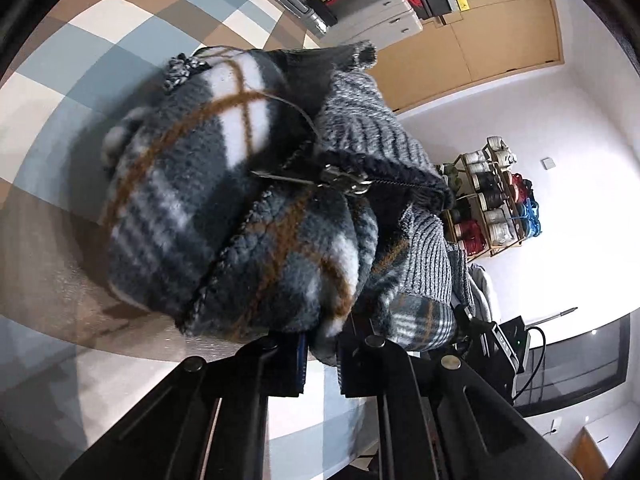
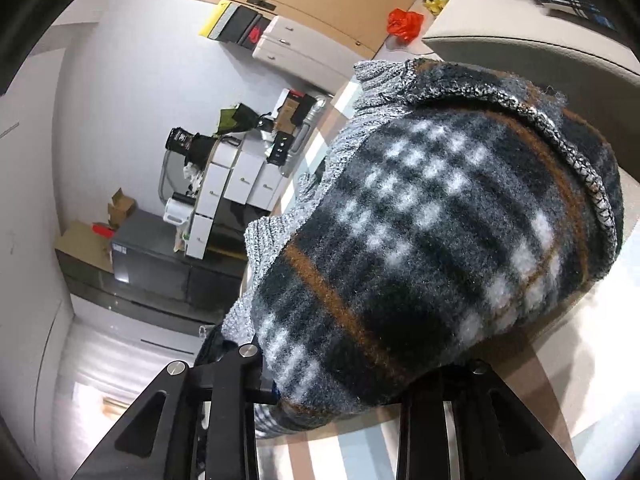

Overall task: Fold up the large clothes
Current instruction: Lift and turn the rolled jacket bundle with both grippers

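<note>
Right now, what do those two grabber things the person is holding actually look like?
Both are matte black. The left gripper has two flat angular fingers with round silver screw heads and long slots, plus a strip of blue along one pad. The right gripper is the same build: black slotted fingers with silver screws. No hands or sleeves show in either view.

My left tongs' [image 1: 320, 354] tips vanish under the plaid jacket [image 1: 224, 216]; shelf items [image 1: 492, 200] behind are too small to identify.
</note>
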Action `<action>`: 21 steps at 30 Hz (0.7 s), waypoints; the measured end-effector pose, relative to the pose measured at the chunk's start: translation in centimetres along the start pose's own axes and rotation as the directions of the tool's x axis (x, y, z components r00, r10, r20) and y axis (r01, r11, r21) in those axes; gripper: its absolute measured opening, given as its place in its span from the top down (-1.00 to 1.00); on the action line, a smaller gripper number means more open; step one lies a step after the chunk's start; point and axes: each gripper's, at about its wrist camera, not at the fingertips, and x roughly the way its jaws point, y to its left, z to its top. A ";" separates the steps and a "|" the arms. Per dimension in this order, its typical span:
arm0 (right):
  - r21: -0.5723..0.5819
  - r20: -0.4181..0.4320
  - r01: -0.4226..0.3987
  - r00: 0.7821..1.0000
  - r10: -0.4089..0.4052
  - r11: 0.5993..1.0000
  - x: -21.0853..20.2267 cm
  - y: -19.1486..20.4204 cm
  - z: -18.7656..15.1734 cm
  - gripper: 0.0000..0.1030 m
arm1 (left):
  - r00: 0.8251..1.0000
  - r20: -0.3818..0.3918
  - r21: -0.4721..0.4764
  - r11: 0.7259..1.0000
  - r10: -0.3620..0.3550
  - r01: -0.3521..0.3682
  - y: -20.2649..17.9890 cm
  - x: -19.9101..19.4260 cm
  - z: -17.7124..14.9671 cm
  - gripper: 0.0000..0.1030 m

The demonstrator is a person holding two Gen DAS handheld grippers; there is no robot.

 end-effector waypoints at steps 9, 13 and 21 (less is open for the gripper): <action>0.012 -0.013 0.000 1.000 0.000 1.000 0.0 0.1 -0.3 0.45 | 1.000 -0.005 0.015 1.000 0.004 -0.004 -1.1 0.0 0.0 0.87; -0.005 -0.024 0.017 1.000 -0.017 1.000 0.3 0.4 -0.4 0.44 | 1.000 -0.003 0.031 0.999 0.020 -0.020 -2.0 0.8 -0.5 0.87; 0.018 -0.143 0.056 0.988 -0.053 0.998 1.0 -1.1 -1.5 0.38 | 0.994 -0.079 0.089 0.994 0.073 -0.066 -4.7 2.3 -2.1 0.83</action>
